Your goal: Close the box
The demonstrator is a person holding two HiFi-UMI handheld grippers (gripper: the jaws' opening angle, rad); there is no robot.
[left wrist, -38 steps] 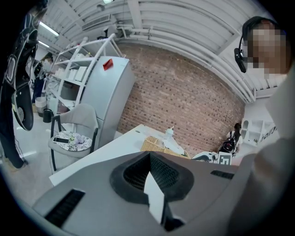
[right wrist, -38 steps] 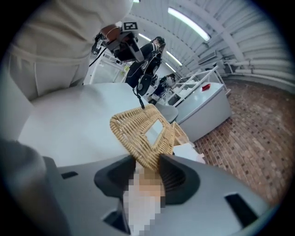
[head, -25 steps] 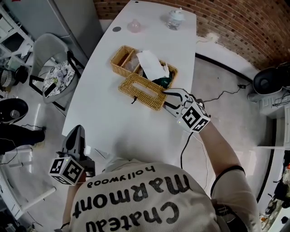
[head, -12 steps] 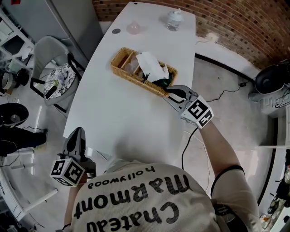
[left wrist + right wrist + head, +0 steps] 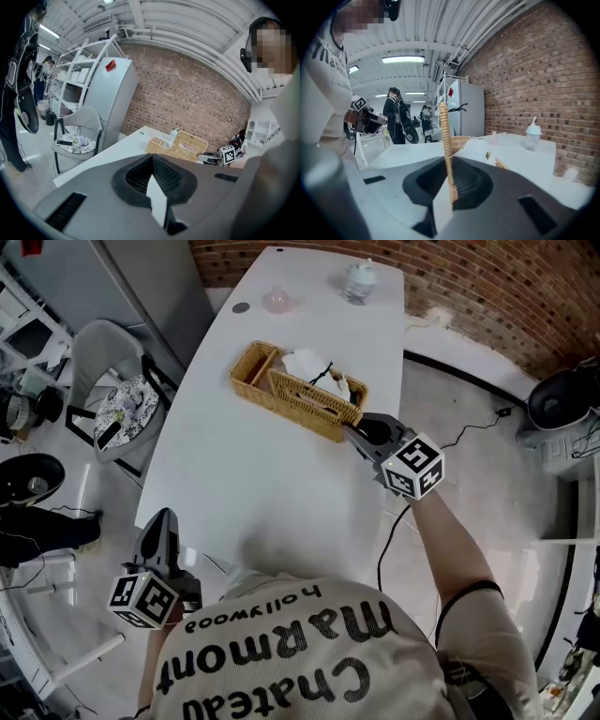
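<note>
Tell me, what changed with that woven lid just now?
The right tool, its jaws just closing on the flat woven wicker lid, swung it up from lying on the white table to standing on edge by the wicker basket. The left tool stayed put.

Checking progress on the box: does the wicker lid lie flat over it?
No, the lid stands on edge above the wicker box, pinched in the right tool.

Table: long white tabletop (image 5: 244, 474), rounded at its far end.
Cup: clear lidded plastic cup (image 5: 361, 279), upright at that end.
Dish: small pink round object (image 5: 277, 300), near the cup.
Chair: grey shell chair (image 5: 96, 345), left of the table.
</note>
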